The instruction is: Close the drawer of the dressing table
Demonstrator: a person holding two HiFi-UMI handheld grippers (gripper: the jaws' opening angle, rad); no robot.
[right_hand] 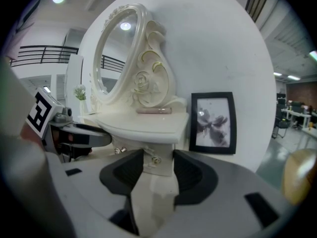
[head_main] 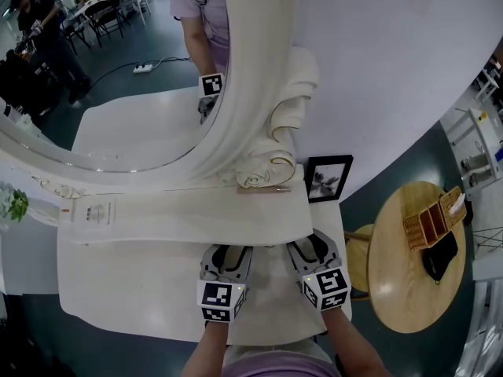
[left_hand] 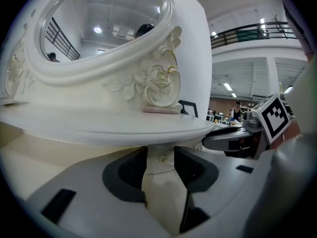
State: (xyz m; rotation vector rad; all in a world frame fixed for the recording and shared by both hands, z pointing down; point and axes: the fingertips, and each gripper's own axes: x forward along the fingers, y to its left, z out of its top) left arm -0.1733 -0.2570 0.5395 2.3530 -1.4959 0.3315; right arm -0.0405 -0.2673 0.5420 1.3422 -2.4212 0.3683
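Note:
A small white dressing table with an oval mirror stands on a white surface. Its drawer front lies tucked under the overhanging top. Both grippers are side by side at that front edge. My left gripper points at the drawer front, and a small gold knob shows between its jaws. My right gripper is to the right, with another knob between its jaws. Each pair of jaws stands apart, and the pads do not press on the knobs. How far the drawer is out is hidden.
A black picture frame leans on the wall to the table's right. A thin pinkish stick lies at the mirror's base. A round wooden table with a wicker basket stands at right. People are in the background.

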